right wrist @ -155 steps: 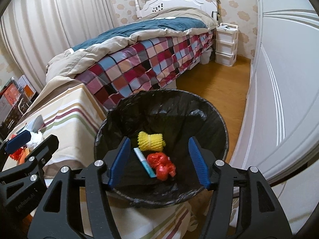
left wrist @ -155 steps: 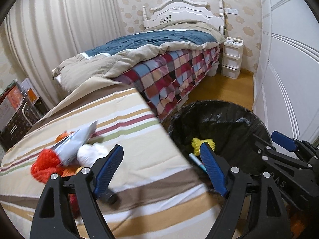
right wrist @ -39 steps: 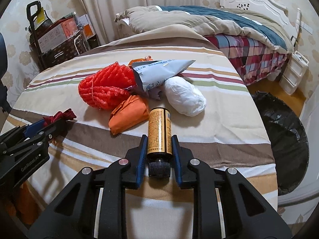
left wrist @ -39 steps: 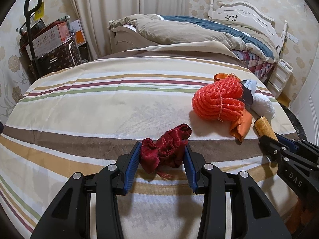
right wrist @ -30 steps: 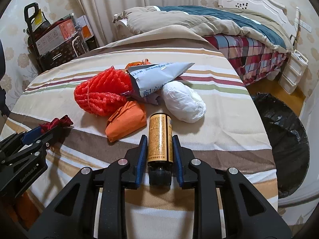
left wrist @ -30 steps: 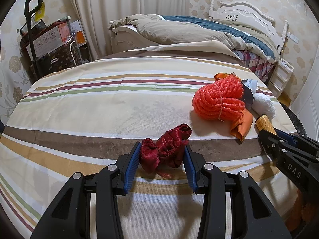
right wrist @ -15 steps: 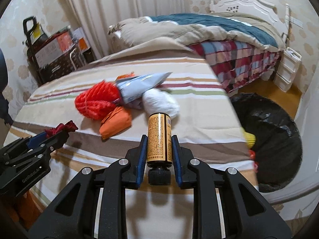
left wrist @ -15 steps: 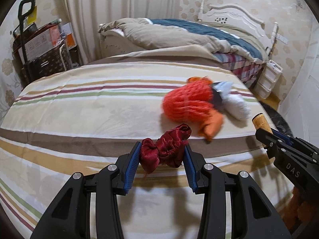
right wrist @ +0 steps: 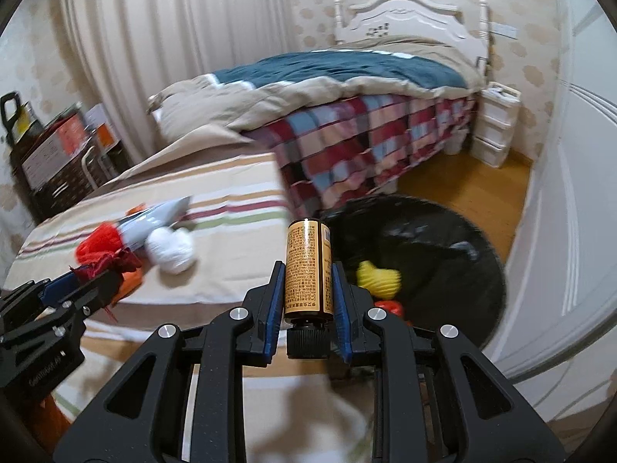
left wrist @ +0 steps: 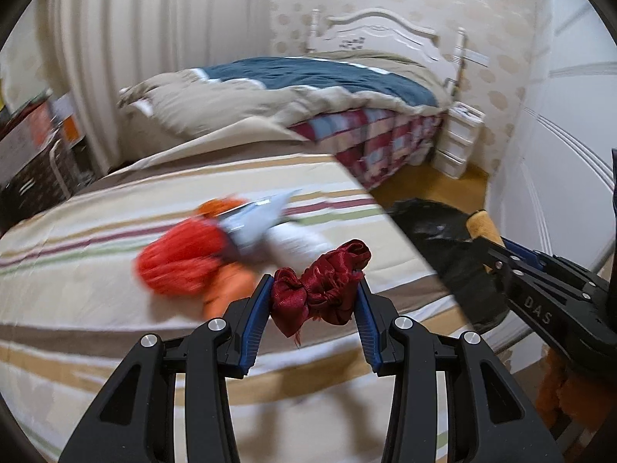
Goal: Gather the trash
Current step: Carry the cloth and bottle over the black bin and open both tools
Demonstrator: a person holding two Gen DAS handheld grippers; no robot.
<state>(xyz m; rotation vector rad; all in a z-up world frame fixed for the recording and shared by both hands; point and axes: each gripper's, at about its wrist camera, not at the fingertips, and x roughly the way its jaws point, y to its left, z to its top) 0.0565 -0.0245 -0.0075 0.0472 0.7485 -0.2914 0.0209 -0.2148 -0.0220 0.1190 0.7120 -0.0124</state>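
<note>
Dark red cloth (left wrist: 322, 289), amber bottle (right wrist: 308, 270), striped bedspread (left wrist: 115, 239).

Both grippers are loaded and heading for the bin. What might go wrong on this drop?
1. The amber bottle with the black cap sits in front of the black-lined trash bin, not over it; released now, it likely lands short.
2. The crumpled dark red satin cloth trails loose threads that may snag the left gripper pads.

One bottle (right wrist: 308, 266), two beds (right wrist: 339, 73)
</note>
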